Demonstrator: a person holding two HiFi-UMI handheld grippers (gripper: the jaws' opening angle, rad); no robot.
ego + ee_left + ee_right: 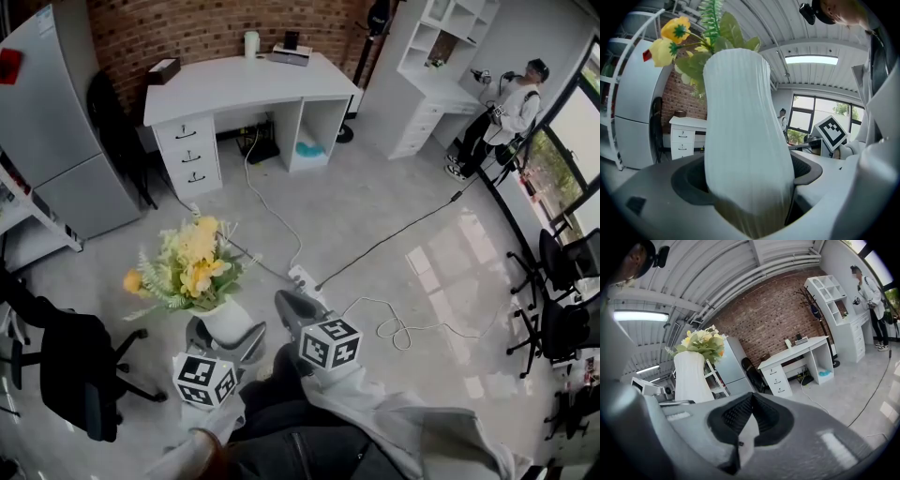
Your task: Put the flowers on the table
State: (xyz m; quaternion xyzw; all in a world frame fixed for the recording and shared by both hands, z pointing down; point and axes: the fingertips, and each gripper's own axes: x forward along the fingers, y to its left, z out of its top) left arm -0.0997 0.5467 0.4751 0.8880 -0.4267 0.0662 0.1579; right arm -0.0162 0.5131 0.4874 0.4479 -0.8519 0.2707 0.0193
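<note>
White vase (pixel 740 131) in left gripper (pixel 223 337); right gripper (pixel 751 404) closed.

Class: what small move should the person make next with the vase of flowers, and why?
Probably carry it forward toward the white desk, keeping it upright. The left gripper is clamped on the white vase, the yellow flowers stand above it, and the desk stands across the room by the brick wall, well away.

Saw yellow flowers (pixel 195 257) with green leaves, upright in a ribbed white vase (pixel 226 322), well apart from the white bench (pixel 242 82).
</note>
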